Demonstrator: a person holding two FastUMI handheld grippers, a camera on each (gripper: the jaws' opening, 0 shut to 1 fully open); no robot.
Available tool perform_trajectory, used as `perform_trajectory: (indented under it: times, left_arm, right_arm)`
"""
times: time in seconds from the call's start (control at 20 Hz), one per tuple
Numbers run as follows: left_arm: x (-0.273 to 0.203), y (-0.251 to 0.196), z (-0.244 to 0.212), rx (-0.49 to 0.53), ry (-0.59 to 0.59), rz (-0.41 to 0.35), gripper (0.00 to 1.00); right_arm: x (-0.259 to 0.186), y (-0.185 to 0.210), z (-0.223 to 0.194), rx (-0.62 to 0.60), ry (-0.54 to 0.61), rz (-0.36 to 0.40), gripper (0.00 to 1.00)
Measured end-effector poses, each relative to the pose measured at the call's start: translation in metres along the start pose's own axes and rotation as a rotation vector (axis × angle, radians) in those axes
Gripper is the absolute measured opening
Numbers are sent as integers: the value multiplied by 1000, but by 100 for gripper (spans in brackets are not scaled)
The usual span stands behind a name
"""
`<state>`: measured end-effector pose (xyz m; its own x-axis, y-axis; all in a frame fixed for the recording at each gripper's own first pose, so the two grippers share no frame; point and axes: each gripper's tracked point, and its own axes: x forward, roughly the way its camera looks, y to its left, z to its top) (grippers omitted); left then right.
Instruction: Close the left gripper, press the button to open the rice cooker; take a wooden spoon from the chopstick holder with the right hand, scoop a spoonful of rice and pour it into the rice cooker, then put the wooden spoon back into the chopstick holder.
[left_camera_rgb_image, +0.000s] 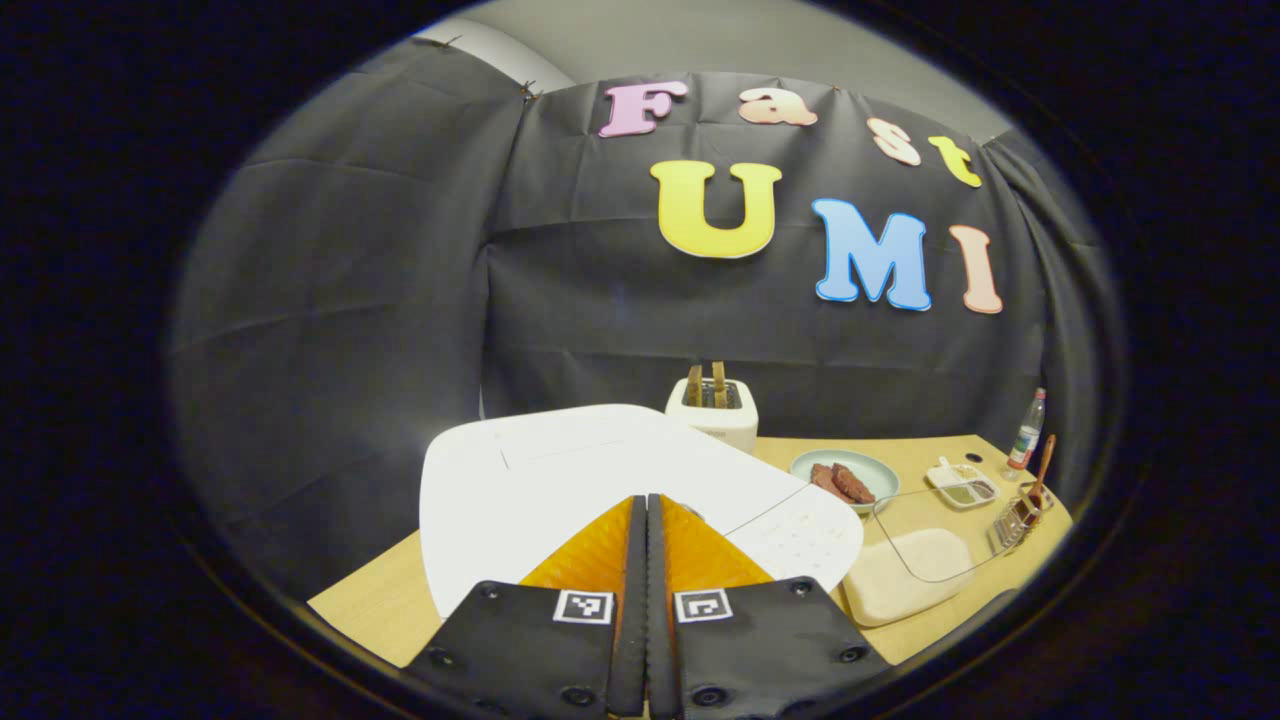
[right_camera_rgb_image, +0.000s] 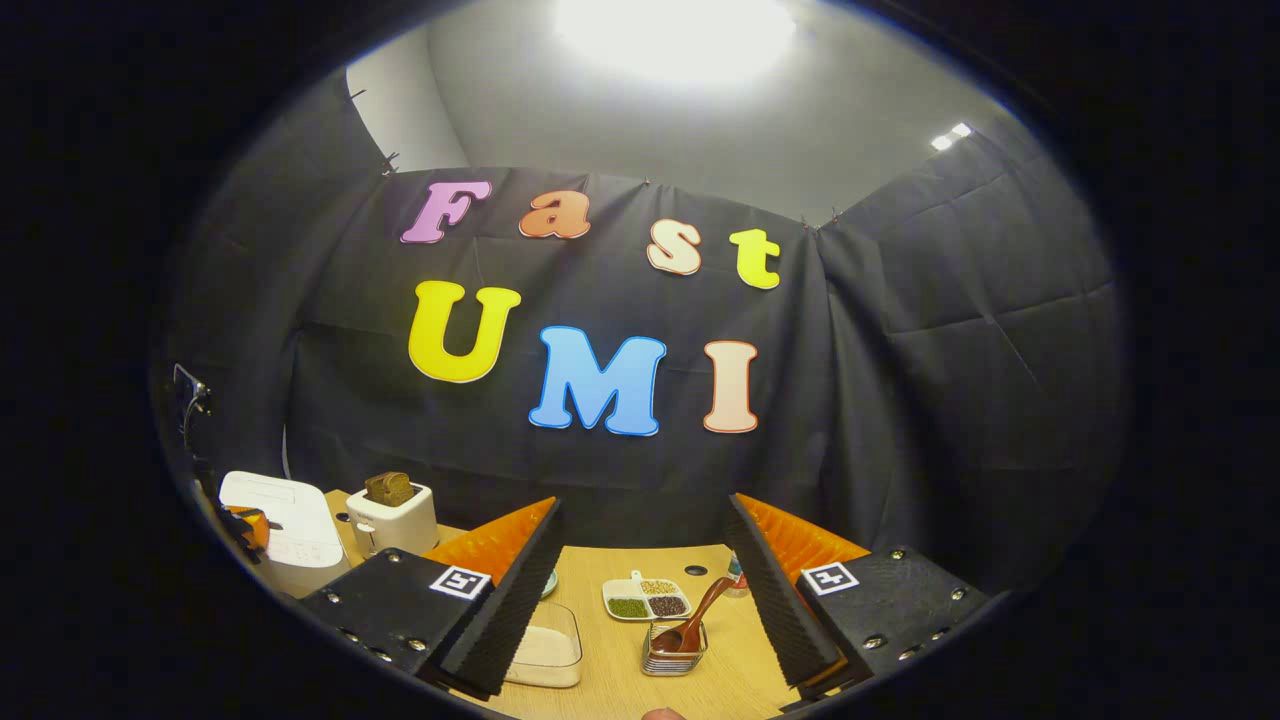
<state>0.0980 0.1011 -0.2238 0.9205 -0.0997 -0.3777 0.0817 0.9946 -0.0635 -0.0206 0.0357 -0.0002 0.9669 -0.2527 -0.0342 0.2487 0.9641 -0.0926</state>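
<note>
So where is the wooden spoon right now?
In the right gripper view, the wooden spoon stands in the chopstick holder between the open fingers, just in front of the divided dish.

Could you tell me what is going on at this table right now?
A person holds a claw in each hand. The left claw is shut and hangs over the closed white rice cooker, its lid not yet opened. The right claw is open, facing the wooden spoon that stands in its holder, with the clear box of rice to one side. No rice has been scooped.
</note>
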Motion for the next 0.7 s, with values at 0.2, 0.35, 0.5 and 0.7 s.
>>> perform_trajectory:
  times: [0.2,0.35,0.5,0.7]
  left_arm:
    - [3,0,-2,-43,41,0,9]
    - [5,0,2,-43,46,41,9]
    - [-3,-1,17,-3,21,98,8]
    - [-25,6,82,1,-108,163,8]
  right_arm:
    - [11,-12,3,-4,-34,13,97]
    - [23,-20,3,43,-30,49,98]
    - [34,-40,4,47,-38,59,97]
    - [48,-61,-3,67,-31,72,97]
